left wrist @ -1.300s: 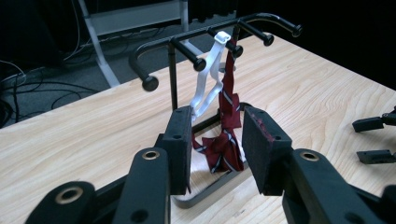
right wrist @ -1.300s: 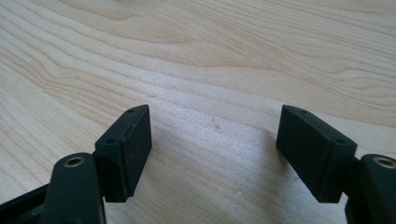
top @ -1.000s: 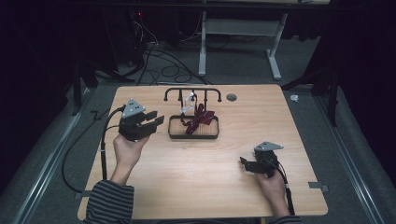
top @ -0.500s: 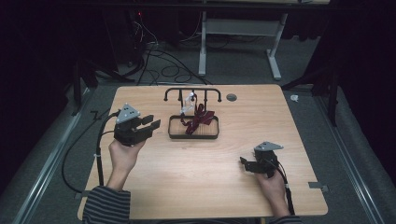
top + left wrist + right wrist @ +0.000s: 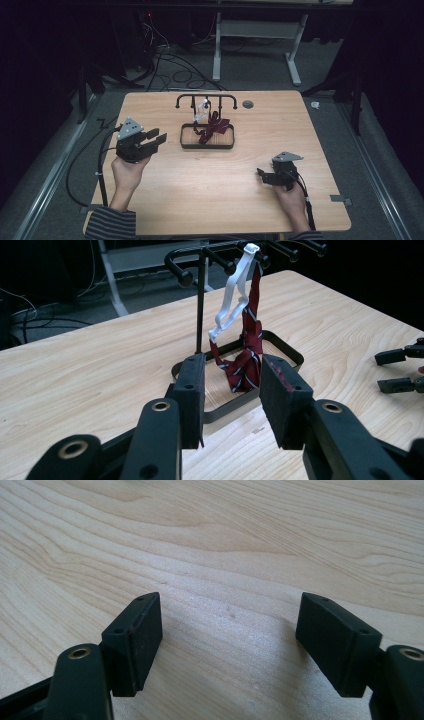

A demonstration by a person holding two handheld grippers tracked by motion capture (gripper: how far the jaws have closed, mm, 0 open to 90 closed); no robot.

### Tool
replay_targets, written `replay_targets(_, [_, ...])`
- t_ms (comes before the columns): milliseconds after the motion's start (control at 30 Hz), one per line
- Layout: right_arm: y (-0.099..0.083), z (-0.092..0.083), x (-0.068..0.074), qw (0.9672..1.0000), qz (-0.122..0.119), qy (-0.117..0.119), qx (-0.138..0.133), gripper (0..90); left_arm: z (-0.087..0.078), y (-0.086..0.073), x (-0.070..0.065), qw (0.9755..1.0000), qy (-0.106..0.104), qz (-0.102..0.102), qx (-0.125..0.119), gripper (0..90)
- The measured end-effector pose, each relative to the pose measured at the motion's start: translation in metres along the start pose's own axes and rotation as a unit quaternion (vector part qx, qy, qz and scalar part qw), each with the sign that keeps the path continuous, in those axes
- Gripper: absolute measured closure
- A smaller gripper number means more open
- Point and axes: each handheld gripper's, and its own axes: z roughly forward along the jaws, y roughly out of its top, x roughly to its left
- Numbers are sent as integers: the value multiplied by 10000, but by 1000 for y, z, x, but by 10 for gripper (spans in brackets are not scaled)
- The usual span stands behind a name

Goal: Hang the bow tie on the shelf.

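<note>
no readable text, no labels, no numbers

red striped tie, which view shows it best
The left gripper view: the red striped tie hangs close up from the black rack, stripes and white strap clear. The high view shows it small and dark over the tray. The right gripper view faces bare tabletop.

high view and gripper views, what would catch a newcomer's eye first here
A dark red striped tie with a white strap hangs from a black hook rack into a tray at mid-table. The left gripper hovers open beside it, pointing at it; the right gripper, also open, sits low over bare wood.
</note>
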Motion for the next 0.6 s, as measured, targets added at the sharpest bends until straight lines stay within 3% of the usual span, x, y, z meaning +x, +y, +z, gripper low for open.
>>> replay_targets(600, [0,0,0,10000,4,-2,0,279,0,-21,3,9998,11,-187,104,626])
